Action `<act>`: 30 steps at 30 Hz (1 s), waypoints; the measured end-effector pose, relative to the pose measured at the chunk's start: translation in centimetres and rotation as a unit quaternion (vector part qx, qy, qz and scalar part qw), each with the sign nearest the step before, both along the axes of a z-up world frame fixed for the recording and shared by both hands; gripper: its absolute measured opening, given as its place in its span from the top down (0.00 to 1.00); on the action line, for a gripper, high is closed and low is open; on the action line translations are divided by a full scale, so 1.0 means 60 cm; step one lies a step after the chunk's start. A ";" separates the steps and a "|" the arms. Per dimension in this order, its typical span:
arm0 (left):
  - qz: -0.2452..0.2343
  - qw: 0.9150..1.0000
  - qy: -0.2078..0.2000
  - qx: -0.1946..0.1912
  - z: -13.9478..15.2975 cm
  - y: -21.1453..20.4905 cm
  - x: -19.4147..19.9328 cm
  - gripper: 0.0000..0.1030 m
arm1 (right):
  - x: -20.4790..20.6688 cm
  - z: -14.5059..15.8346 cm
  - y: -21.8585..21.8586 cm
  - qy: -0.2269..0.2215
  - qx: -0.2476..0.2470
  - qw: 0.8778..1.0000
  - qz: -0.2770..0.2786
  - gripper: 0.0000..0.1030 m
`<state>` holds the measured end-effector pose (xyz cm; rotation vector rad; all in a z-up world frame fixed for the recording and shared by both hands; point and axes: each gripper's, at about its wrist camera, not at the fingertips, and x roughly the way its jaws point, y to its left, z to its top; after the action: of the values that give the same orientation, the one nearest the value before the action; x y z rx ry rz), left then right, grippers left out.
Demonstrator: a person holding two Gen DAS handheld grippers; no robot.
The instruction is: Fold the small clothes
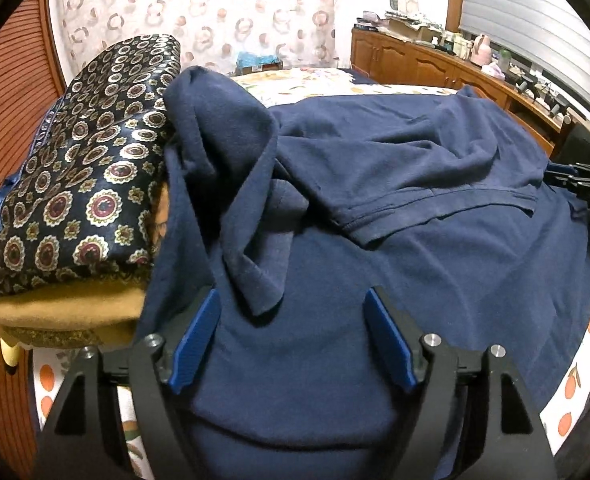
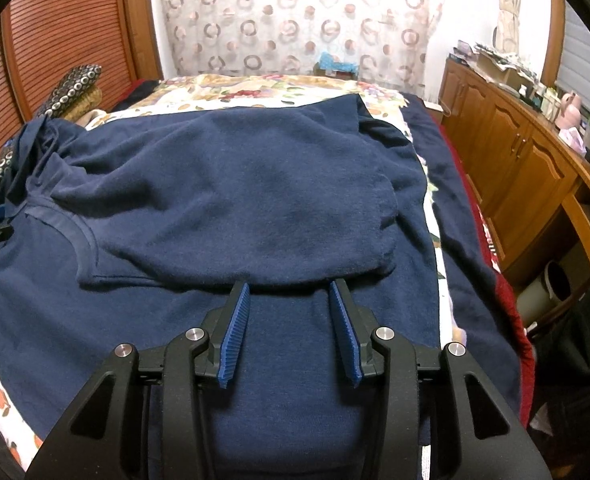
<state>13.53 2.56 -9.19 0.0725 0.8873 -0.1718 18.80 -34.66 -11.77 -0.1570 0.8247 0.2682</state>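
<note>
- The navy shirt [image 2: 235, 184] lies on the bed [image 2: 255, 88], its far part folded over toward 6 o'clock.
- The left gripper [image 1: 291, 320] and the right gripper [image 2: 289, 312] have open fingers, holding nothing.
- I judge more folds are left.

left tool [image 1: 293, 300]: jaws apart | right tool [image 2: 289, 294]: jaws apart
</note>
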 end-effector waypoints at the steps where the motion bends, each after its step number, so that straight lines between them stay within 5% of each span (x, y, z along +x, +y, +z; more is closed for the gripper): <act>1: 0.004 1.000 0.000 -0.005 0.002 0.000 -0.001 0.27 | -0.001 0.000 0.000 0.000 -0.001 1.000 0.000 0.60; 5: 0.015 0.999 -0.022 -0.047 0.024 0.019 -0.012 0.29 | 0.000 -0.001 0.000 -0.001 -0.003 1.000 0.000 0.59; 9: 0.026 0.996 -0.037 -0.070 0.040 0.036 -0.011 0.63 | 0.000 -0.001 0.001 -0.001 -0.003 1.000 0.000 0.59; 12: 0.038 0.996 -0.041 -0.072 0.044 0.045 -0.004 0.72 | 0.000 -0.001 0.001 -0.001 -0.002 1.000 0.000 0.58; 29: 0.048 0.998 -0.017 -0.025 0.018 0.029 0.058 0.72 | 0.000 -0.002 0.002 -0.002 -0.003 1.000 0.000 0.58; 30: 0.044 0.999 -0.020 -0.023 0.020 0.027 0.057 0.83 | 0.000 -0.002 0.002 -0.002 -0.003 1.000 0.000 0.58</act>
<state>16.97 4.15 -8.00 -0.0060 0.8452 -0.1082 18.79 -34.57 -11.86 -0.1618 0.8221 0.2650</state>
